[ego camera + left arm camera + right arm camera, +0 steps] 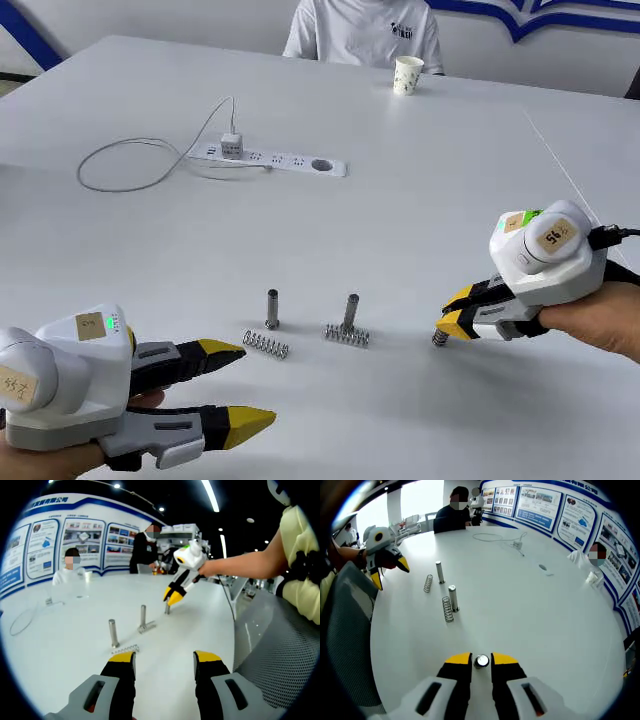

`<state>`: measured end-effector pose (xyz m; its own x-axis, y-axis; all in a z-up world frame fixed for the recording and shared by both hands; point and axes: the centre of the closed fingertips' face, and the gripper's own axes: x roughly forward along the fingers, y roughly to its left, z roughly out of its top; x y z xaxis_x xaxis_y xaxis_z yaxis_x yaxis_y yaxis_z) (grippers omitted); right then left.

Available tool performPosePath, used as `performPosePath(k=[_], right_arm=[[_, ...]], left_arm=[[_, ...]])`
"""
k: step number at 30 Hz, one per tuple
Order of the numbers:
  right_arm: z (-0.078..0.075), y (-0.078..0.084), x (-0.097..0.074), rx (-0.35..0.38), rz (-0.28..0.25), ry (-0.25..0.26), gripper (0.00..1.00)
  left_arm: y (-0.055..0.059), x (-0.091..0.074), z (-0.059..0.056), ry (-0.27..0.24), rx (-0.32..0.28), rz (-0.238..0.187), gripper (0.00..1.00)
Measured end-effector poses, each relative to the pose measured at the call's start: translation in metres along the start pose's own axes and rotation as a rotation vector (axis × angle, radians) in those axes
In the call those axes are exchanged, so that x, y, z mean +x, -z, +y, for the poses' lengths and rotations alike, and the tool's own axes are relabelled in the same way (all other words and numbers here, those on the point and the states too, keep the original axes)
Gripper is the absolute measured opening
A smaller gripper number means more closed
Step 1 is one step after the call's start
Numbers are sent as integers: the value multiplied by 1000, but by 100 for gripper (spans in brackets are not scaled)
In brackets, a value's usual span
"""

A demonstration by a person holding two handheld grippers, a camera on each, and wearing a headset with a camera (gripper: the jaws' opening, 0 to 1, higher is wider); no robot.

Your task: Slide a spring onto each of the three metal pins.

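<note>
Two grey metal pins [272,308] stand upright, coiled springs [265,344] lying flat alongside; right gripper [450,312] clamps third pin [481,661], left gripper [255,385] gapes

Our left gripper [255,385] sits level at the table's near edge, jaws spread wide. Our right gripper [447,314], gripped by our hand [600,322], tilts down toward the table's right side, jaws pinched on a pin [481,661].
</note>
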<state>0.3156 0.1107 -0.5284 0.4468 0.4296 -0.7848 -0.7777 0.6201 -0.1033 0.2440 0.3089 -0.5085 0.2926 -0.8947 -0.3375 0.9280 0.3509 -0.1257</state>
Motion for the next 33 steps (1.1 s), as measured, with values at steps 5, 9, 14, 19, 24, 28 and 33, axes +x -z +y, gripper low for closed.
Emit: performPosePath(k=[5,9,14,19,24,28,33], right_arm=[[-1,0,0,3,-2,2,19],[-2,0,-1,2,-8,6,21],[-2,-4,-3,-8,-18,11,22],[4,-12,-4,-30,-30,1,22],[14,-24,-1,-59,-38,-17,22],[20,-29,5,-77,-38,-34,22],[30,-34,14,-92,-31,-60,22]], left_arm=[[0,0,0,-2,-1,0,47],[1,0,0,-3,-2,0,47],[0,1,-1,-1,-1,-1,47],[-1,1,0,1,0,-2,47],[-1,2,0,2,2,-2,47],[-1,1,1,1,2,-3,47],[-2,1,0,0,3,-4,47]])
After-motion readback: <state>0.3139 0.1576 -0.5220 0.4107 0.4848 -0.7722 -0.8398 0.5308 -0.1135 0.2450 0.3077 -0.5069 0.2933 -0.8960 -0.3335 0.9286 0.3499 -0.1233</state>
